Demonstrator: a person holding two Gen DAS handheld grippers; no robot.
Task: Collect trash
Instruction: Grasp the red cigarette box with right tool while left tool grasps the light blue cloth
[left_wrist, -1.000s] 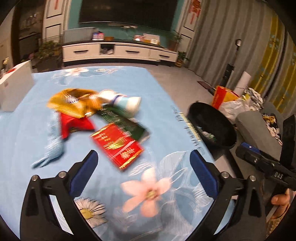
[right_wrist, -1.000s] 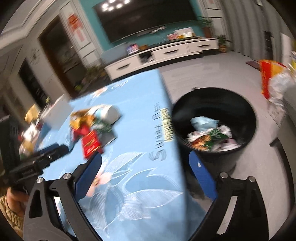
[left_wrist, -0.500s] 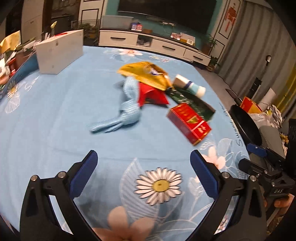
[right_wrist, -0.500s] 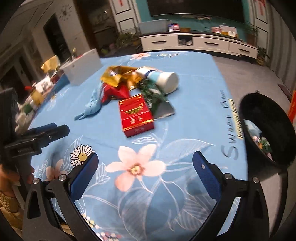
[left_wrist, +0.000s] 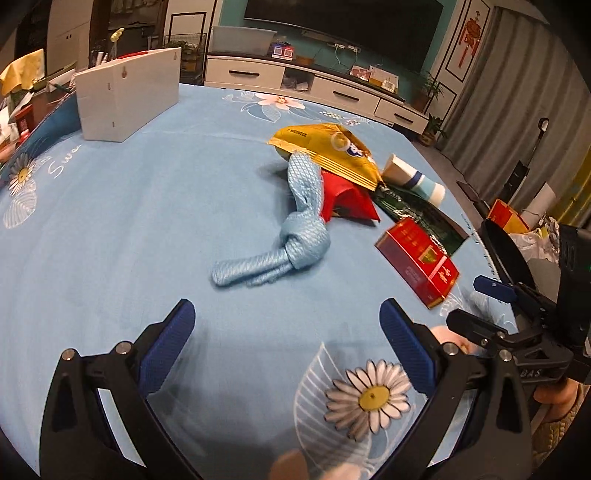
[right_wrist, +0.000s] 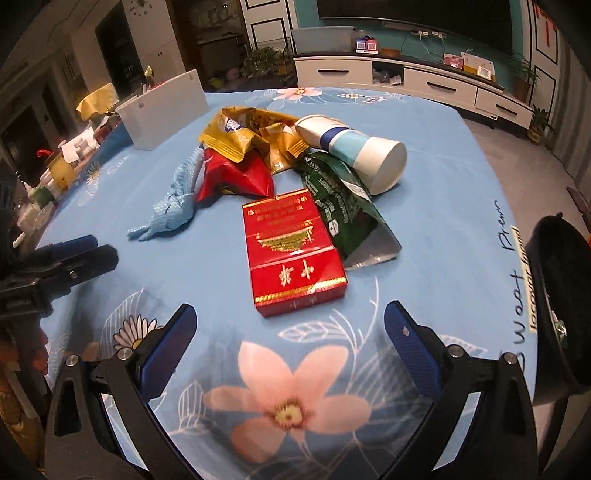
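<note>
Both grippers hang over a table (right_wrist: 443, 155) covered in a light-blue flowered cloth, each with its fingers spread wide and nothing between them. The right gripper (right_wrist: 290, 330) faces the trash pile straight on — the red box (right_wrist: 291, 254) lies flat just beyond its fingertips, apart from them. Beyond the box, a green wrapper (right_wrist: 340, 206) lies against its right side, with a paper cup (right_wrist: 354, 151) on its side past that. A red wrapper (right_wrist: 232, 173) and a gold bag (right_wrist: 247, 133) are heaped at the back, and a knotted blue cloth (right_wrist: 173, 199) trails off to the left. A black bin (right_wrist: 554, 280) stands off the table's right edge. The left gripper (left_wrist: 286, 325) points at bare cloth; the blue cloth (left_wrist: 291, 236) is nearest it, well clear of the fingers. A white box (left_wrist: 125, 96) stands at the far left of the table.
</note>
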